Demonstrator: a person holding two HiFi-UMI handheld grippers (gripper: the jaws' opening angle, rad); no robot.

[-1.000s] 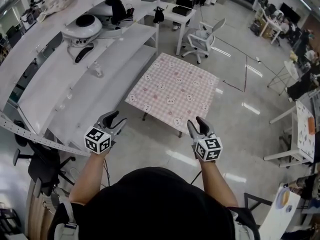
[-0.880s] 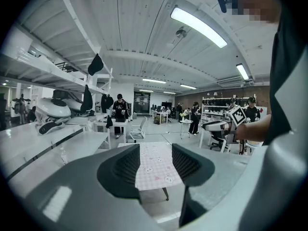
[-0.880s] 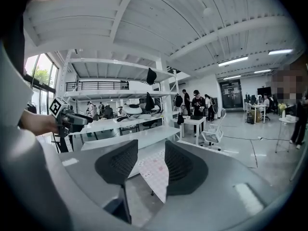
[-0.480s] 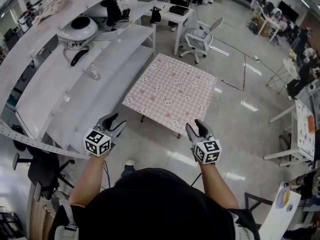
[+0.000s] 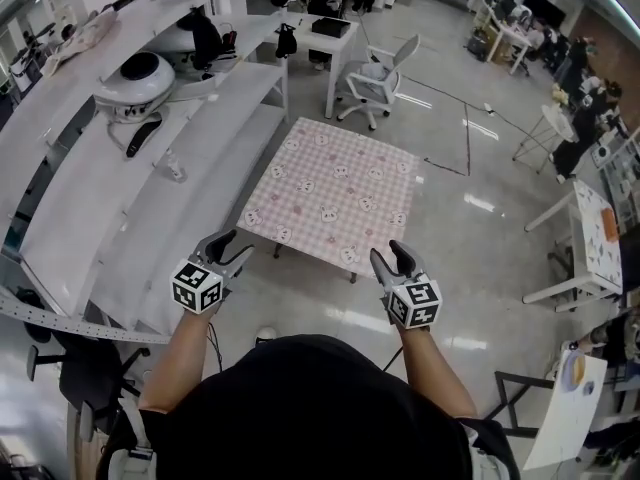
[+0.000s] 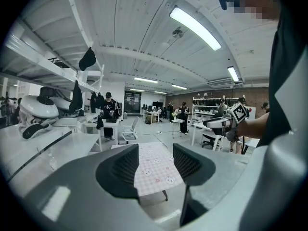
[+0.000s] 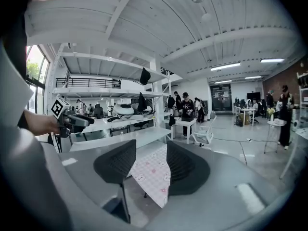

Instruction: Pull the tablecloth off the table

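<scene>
Head view looks steeply down on a low table (image 6: 165, 195) covered by a pink checked tablecloth (image 5: 330, 193) printed with small animal faces. The cloth lies flat and spread over the whole top, its near edge hanging slightly over the front. The table stands on a glossy pale floor (image 5: 470, 268), just beside long white benches (image 5: 150, 188) at the left, with a white office chair (image 5: 375, 83) beyond its far edge.

The left gripper (image 5: 230, 245) and the right gripper (image 5: 390, 253) are both held out in front of the person, level with each other and well apart, each short of the cloth's near edge and touching nothing. Left gripper view shows its two dark ribbed jaws spread apart with only the distant cloth visible through the gap (nothing is held). Right gripper view shows the same: jaws spread wide, empty, the cloth's near corner framed between them from a distance.
</scene>
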